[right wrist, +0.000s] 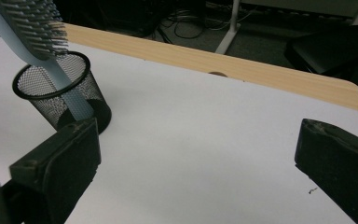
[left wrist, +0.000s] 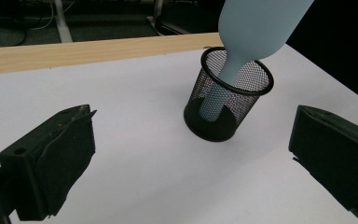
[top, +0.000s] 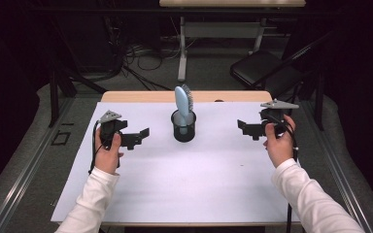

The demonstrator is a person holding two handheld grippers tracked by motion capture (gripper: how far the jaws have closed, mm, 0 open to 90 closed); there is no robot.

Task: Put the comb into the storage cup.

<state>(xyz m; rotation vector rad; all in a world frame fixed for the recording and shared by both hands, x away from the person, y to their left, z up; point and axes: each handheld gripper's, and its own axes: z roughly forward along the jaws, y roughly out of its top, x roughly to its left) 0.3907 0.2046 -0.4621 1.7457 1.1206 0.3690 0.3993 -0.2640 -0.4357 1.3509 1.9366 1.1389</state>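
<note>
While your left gripper (top: 143, 135) and right gripper (top: 243, 127) wait empty with jaws spread, the pale blue hairbrush (top: 183, 103) stands handle-down in the mesh cup (top: 183, 128) at frame centre. It looks light, rigid and smooth; grasp it at the neck below the bristles.
</note>
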